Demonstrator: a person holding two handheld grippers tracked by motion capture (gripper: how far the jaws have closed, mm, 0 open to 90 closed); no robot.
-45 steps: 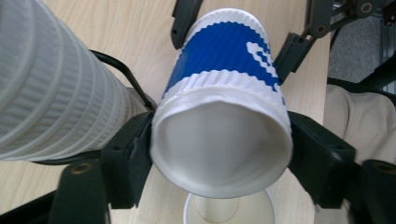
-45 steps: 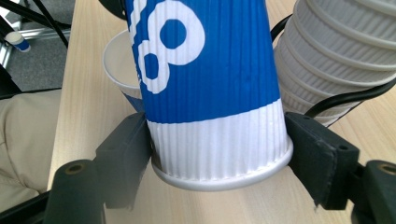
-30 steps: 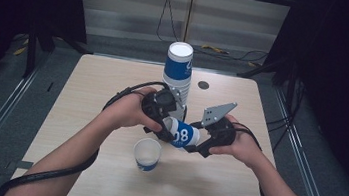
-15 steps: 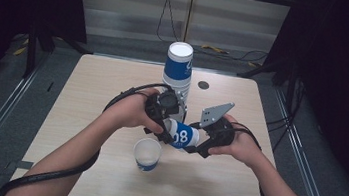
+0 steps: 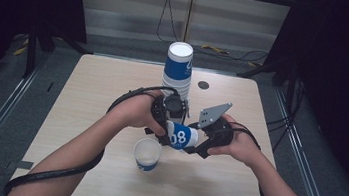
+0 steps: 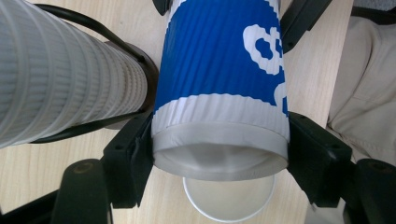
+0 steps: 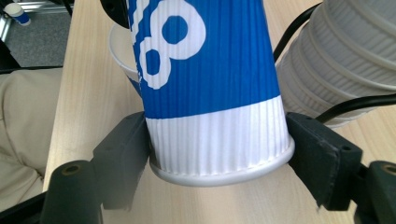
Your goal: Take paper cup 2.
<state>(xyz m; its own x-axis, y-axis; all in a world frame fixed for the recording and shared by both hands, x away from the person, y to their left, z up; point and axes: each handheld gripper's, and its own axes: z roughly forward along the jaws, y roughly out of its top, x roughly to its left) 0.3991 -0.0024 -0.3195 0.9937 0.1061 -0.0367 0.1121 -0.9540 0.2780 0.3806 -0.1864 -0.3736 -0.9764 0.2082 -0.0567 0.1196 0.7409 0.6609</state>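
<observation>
Blue-and-white ribbed cup (image 5: 181, 135) held on its side above the desk (image 5: 102, 94), gripped at both ends. Left gripper (image 6: 219, 154) clamped across the cup's base end, black pads tight against the white band on either side. Right gripper (image 7: 219, 156) closed across the rolled rim end, pads pressing the white ribbing just above the lip. Both holds plain in the two gripper views.

Against the frames from a second ago and half a second ago: next to nothing altered. Same cup, same two holds, same spot between the hands; at most a slight shift of the left hand (image 5: 135, 113). Open cup (image 5: 147, 153) upright on the desk just below the held one, in the same place as before. Tall stack of cups (image 5: 177, 73) at the far side of the desk, unchanged.

Reading: a pause or a steady pull rather than a transfer. Judged likely that two nested cups are being separated, base end against rim end, though no gap or second rim visible along the held cup, so separation not confirmed. No release begun on either side. Next step probably a firmer pull apart, with crushing of the thin wall as the risk.
</observation>
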